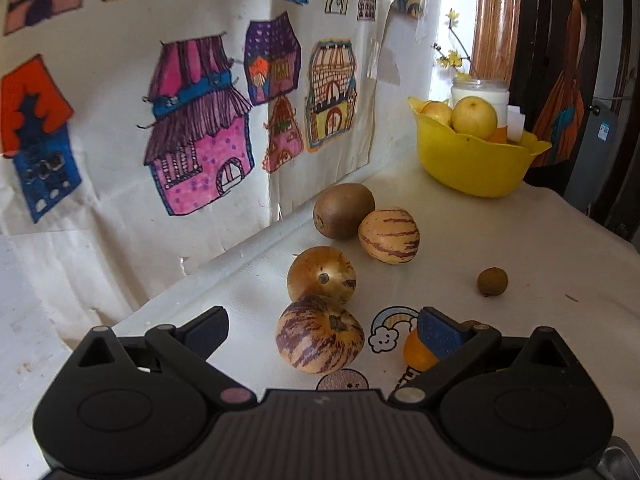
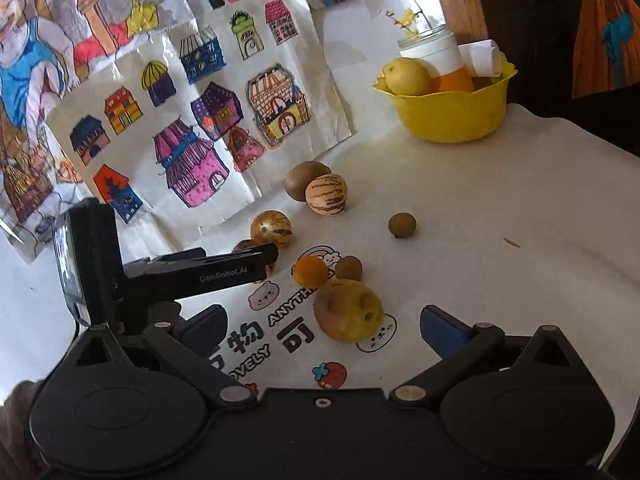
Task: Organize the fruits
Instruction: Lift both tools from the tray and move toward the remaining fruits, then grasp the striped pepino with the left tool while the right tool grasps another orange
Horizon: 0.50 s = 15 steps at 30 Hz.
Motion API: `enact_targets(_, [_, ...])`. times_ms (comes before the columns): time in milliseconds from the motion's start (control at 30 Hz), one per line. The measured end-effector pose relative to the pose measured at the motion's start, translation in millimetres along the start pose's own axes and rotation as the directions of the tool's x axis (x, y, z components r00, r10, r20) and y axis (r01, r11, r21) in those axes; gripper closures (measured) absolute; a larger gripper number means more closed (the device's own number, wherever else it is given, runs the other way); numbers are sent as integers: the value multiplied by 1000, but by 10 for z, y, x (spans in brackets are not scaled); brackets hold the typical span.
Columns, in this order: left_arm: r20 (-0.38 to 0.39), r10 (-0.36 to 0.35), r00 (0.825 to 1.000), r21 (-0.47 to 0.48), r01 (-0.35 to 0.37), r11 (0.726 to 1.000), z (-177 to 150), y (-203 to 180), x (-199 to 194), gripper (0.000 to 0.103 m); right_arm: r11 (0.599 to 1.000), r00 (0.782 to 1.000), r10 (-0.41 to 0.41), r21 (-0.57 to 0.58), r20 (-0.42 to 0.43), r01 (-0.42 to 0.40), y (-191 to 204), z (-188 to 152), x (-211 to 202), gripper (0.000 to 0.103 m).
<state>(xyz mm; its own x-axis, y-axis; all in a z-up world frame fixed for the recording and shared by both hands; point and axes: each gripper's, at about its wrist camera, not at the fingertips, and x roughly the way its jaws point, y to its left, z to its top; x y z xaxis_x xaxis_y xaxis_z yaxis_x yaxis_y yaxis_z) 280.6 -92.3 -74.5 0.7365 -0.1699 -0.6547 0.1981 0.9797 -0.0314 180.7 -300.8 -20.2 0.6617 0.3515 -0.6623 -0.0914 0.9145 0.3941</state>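
Observation:
In the left wrist view my left gripper (image 1: 322,330) is open around a purple-striped pepino melon (image 1: 320,334) that lies on the table. Beyond it lie a second brownish pepino (image 1: 321,275), a third striped pepino (image 1: 389,235), a kiwi (image 1: 343,210) and a small brown longan (image 1: 492,281). A small orange fruit (image 1: 418,351) sits beside the right finger. In the right wrist view my right gripper (image 2: 322,326) is open, with a bruised yellow fruit (image 2: 347,310) between its fingers. The left gripper (image 2: 224,270) shows at left. The yellow bowl (image 1: 472,162) (image 2: 450,114) holds yellow and orange fruit.
A white jar with a flower twig (image 1: 480,92) stands behind the bowl. Children's drawings of houses (image 1: 200,128) cover the wall at the table's back. The white tablecloth (image 2: 500,220) has cartoon prints. Dark furniture (image 1: 580,80) stands past the right edge.

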Motion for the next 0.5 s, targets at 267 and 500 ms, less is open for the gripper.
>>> enact_targets(267, [-46, -4, 999, -8, 4, 1000, -20, 4, 182, 3, 999, 999, -13, -35, -44, 12, 28, 54, 254, 1])
enact_targets(500, [-97, -18, 995, -38, 14, 999, -34, 80, 326, 15, 1000, 998, -2, -16, -56, 2, -16, 38, 362, 1])
